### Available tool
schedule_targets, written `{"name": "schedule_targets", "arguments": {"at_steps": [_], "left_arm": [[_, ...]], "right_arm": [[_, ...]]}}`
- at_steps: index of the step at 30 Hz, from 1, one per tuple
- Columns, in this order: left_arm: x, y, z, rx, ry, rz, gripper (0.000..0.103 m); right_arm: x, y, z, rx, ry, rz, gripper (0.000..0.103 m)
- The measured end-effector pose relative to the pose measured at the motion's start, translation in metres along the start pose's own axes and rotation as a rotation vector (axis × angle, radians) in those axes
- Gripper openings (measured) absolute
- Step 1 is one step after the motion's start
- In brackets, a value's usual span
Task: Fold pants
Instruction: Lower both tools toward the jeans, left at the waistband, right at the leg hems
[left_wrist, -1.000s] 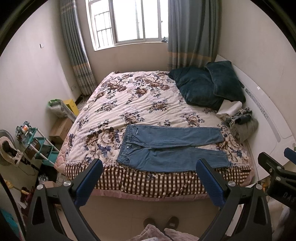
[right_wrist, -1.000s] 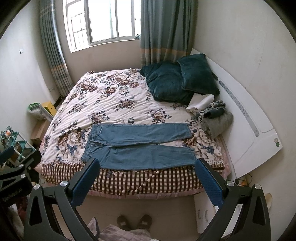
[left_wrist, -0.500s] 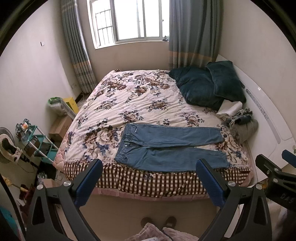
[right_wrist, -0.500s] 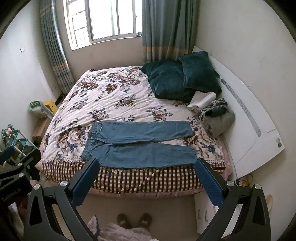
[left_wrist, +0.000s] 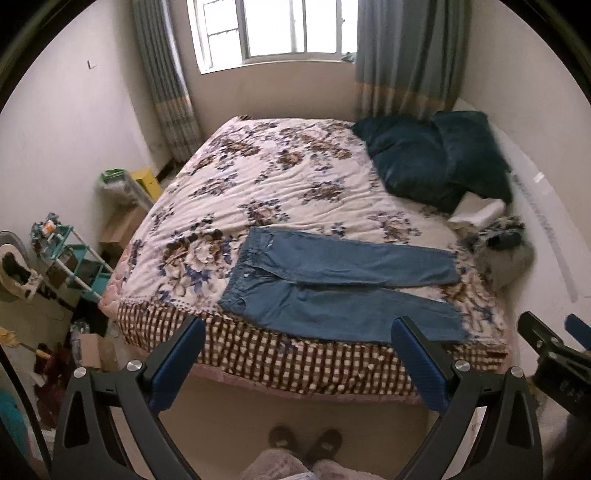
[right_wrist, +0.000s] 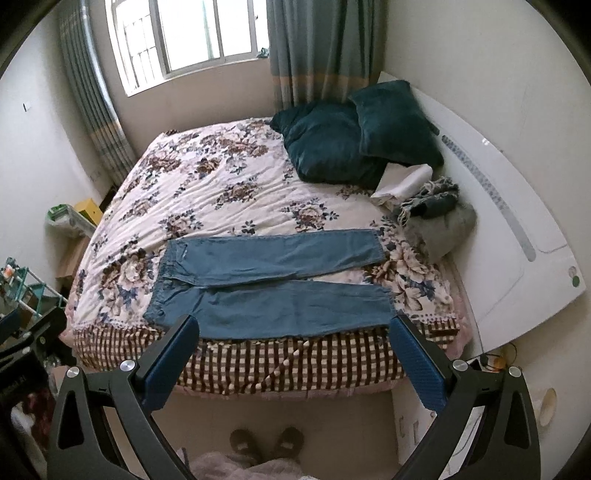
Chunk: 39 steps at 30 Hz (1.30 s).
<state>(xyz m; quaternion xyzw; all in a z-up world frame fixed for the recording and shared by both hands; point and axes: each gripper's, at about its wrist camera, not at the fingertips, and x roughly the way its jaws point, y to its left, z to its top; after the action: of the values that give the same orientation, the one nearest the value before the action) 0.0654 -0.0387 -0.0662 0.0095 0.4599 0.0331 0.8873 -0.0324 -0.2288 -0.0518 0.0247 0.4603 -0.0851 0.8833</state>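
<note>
Both grippers, left gripper (left_wrist: 297, 356) and right gripper (right_wrist: 293, 354), spread wide and empty above the jeans (right_wrist: 266, 284) mid-frame; I'd pinch waistband and hem corners evenly.

one pair of blue jeans (left_wrist: 332, 284), two legs, flat near the 6 o'clock edge of one bed (left_wrist: 280, 184). two dark teal pillows (right_wrist: 354, 144) at 1 o'clock, overlapping. one white folded cloth (right_wrist: 404, 181) just beside them, one grey heap of clothes (right_wrist: 439, 218) at 3 o'clock. one window (right_wrist: 192, 33), two curtains (right_wrist: 314, 48), one on either side. two slippers (right_wrist: 266, 443) at 6 o'clock on the floor. one teal shelf rack (left_wrist: 70, 266) at 9 o'clock. two grippers: left gripper (left_wrist: 295, 363), right gripper (right_wrist: 293, 362), two blue-padded fingers each, spread wide, nothing between.
</note>
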Motion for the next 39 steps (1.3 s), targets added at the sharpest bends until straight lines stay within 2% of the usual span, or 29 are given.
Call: {"name": "schedule_targets", "arguments": {"at_steps": [4, 9, 17, 24, 26, 29, 32, 39], "left_arm": [[0.037, -0.014, 0.01, 0.024, 0.032, 0.032, 0.103], [0.086, -0.03, 0.03, 0.061, 0.058, 0.06, 0.103], [0.193, -0.045, 0.089, 0.109, 0.144, 0.032, 0.103], [0.302, -0.057, 0.145, 0.156, 0.234, -0.002, 0.103], [0.346, -0.065, 0.155, 0.205, 0.254, -0.008, 0.103], [0.419, -0.079, 0.16, 0.297, 0.296, 0.004, 0.103], [0.489, -0.091, 0.155, 0.391, 0.365, 0.023, 0.103], [0.63, -0.115, 0.143, 0.523, 0.462, 0.075, 0.103]], "right_arm": [[0.043, -0.003, 0.016, -0.005, 0.019, -0.022, 0.103], [0.113, -0.011, 0.044, 0.055, 0.075, -0.02, 0.103], [0.225, -0.014, 0.099, 0.106, 0.165, -0.091, 0.103], [0.345, 0.0, 0.155, 0.123, 0.264, -0.134, 0.103], [0.392, 0.009, 0.169, 0.081, 0.268, -0.13, 0.103], [0.469, 0.025, 0.184, -0.02, 0.289, -0.173, 0.103], [0.55, 0.031, 0.191, -0.093, 0.362, -0.181, 0.103], [0.73, 0.051, 0.189, -0.267, 0.528, -0.139, 0.103]]}}
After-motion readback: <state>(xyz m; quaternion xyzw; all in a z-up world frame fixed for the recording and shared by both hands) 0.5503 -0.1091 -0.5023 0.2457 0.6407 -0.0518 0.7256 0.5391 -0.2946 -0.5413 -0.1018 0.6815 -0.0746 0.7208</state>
